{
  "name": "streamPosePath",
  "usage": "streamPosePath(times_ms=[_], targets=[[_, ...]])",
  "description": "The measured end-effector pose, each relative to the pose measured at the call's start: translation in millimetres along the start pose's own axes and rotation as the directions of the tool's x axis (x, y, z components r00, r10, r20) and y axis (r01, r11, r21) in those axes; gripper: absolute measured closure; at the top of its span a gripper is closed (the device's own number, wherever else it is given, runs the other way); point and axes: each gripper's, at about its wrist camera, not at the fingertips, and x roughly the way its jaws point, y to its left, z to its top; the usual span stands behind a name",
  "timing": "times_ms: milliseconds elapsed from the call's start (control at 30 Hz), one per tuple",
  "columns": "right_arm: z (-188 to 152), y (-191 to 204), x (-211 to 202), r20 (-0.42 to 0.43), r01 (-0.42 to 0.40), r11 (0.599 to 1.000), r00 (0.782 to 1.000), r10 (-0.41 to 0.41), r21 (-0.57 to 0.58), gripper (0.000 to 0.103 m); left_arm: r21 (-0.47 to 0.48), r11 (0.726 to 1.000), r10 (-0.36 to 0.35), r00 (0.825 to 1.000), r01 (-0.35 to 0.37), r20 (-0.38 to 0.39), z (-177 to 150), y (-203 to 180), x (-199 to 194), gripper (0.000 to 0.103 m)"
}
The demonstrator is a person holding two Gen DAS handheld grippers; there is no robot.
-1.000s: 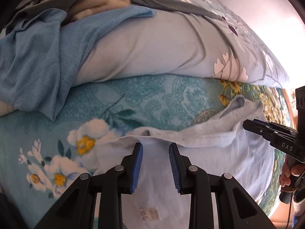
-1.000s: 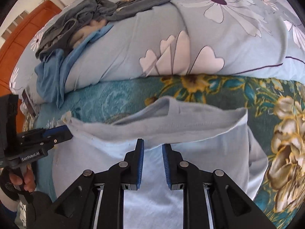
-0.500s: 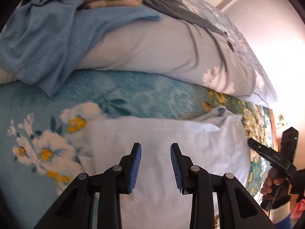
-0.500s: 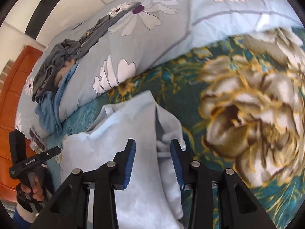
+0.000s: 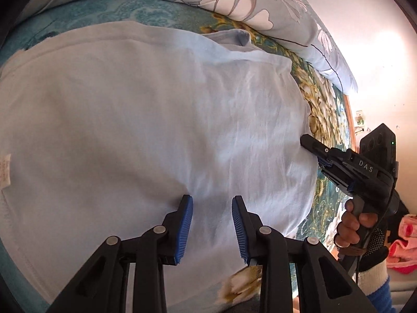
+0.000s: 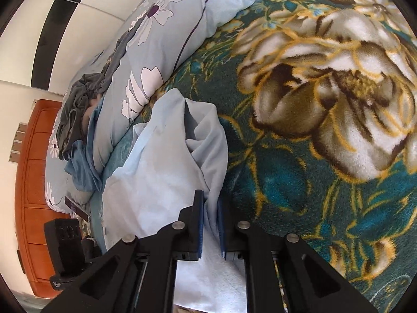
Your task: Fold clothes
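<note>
A pale blue T-shirt [image 5: 146,120] lies spread on the floral teal bed blanket [image 6: 299,172]. My left gripper [image 5: 212,208] is open and empty, hovering over the shirt's near middle. My right gripper [image 6: 210,203] is shut on the shirt's right side edge [image 6: 208,156], where the cloth bunches into a fold. In the left wrist view the right gripper [image 5: 312,147] shows at the shirt's right edge, held by a gloved hand. A care label [image 5: 5,169] shows at the shirt's left edge.
A light blue flowered duvet [image 6: 166,52] lies rolled along the far side of the bed, with grey clothes [image 6: 78,104] and a blue garment [image 6: 80,172] on it. An orange wooden headboard [image 6: 34,182] stands at the left. Pink cloth [image 5: 401,245] lies at the right.
Both grippers dropped close to the shirt and swung right. The right gripper's jaws, open half a second ago, have closed on the shirt's side edge. The left gripper stays open.
</note>
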Motion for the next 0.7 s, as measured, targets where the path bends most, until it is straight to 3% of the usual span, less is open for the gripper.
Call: streamPosePath(times_ms=[167, 333, 467, 700], targets=[[-1.8, 42.9, -17.2, 0.008, 0.062, 0.994, 0.998, -0.062, -0.094, 0.096, -0.006, 1.0, 0.01, 0.994, -0.009, 0.113, -12.1, 16.1, -60.9, 0.067], [-10.8, 107.2, -19.5, 0.002, 0.128, 0.964, 0.991, -0.131, -0.234, 0.097, -0.132, 0.991, 0.01, 0.974, 0.021, 0.228, -31.9, 63.9, -117.8, 0.067], [-23.7, 159.6, -2.3, -0.015, 0.153, 0.937, 0.986, -0.166, -0.315, 0.097, -0.219, 0.973, -0.002, 0.951, 0.074, 0.31, -48.9, 99.7, -155.1, 0.067], [-63.6, 235.5, 55.9, -0.085, 0.115, 0.912, 0.983, -0.161, -0.395, 0.097, -0.284, 0.948, -0.02, 0.919, 0.142, 0.393, -71.6, 138.9, -195.0, 0.066]])
